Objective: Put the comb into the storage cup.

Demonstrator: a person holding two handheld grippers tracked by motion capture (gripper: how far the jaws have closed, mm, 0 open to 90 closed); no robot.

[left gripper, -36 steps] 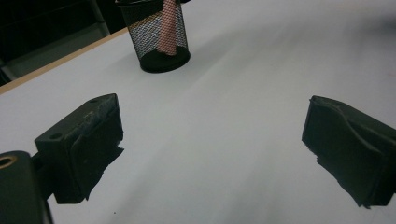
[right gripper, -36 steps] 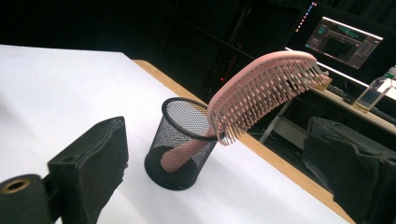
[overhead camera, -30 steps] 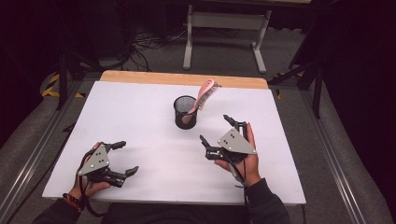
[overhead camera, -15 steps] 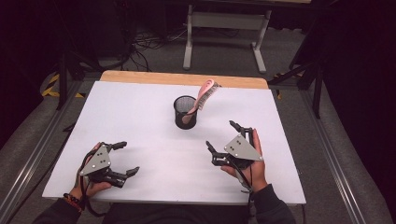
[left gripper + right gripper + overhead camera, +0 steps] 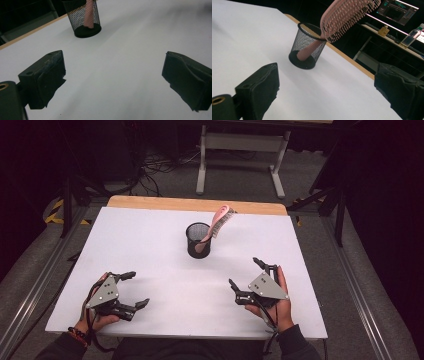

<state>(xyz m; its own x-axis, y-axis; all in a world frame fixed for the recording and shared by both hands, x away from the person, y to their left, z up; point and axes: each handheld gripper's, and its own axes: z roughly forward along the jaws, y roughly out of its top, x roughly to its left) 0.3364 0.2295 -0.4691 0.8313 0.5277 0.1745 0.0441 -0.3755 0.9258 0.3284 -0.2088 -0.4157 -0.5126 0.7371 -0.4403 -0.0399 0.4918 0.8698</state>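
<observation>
Nearest, at about 7 o'clock on the desk (image 5: 150, 245), the left gripper (image 5: 131, 290) rests with its fingers wide and nothing between them. At 5 o'clock the right gripper (image 5: 247, 272) sits the same way, fingers spread wide and empty, aimed toward 11 o'clock.

Farther off, near the desk's middle toward 12 o'clock, stands the cup (image 5: 198, 240), a black mesh holder. The brush (image 5: 218, 224) is in it, handle down and head leaning out over the rim toward 1 o'clock. Both grippers lie well apart from it.

By the look of things the work is done: the brush is stowed and both grippers are free, with little left to do.

The right gripper view shows the brush's bristles and head clearly. The left gripper view cuts the head off, giving just the pink handle through the mesh.
</observation>
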